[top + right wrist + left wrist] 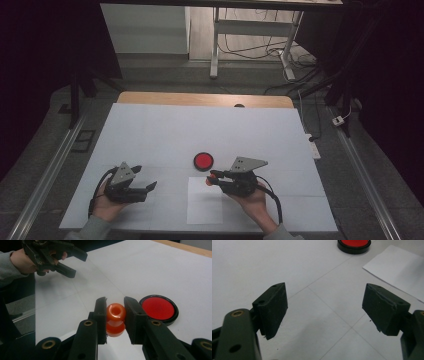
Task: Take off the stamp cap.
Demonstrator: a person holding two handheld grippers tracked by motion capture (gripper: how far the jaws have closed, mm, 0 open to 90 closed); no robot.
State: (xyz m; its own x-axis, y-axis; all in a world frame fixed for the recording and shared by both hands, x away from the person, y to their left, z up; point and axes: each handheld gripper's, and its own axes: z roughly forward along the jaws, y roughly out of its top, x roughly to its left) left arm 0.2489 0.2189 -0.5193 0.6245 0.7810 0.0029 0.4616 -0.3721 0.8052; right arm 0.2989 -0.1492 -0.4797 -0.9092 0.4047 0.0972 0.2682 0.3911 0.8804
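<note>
A small orange knob-shaped stamp [115,315] stands upright between the jaws of my right gripper [115,300], which is shut on it. In the high view the stamp [208,182] is over the far edge of a white paper sheet [205,205]; I cannot tell whether it touches. A round red ink pad in a black rim [203,160] lies just beyond it, also visible as the pad [157,308] right of the jaws. My left gripper [145,177] rests open and holds nothing at the front left, its jaws [325,290] wide apart.
The white table cover [165,130] stretches bare behind the pad. The paper sheet's corner [397,267] and the pad [354,243] lie ahead of the left gripper. A person's hand [21,261] holds the left gripper [79,265]. Cables lie on the floor beyond the table.
</note>
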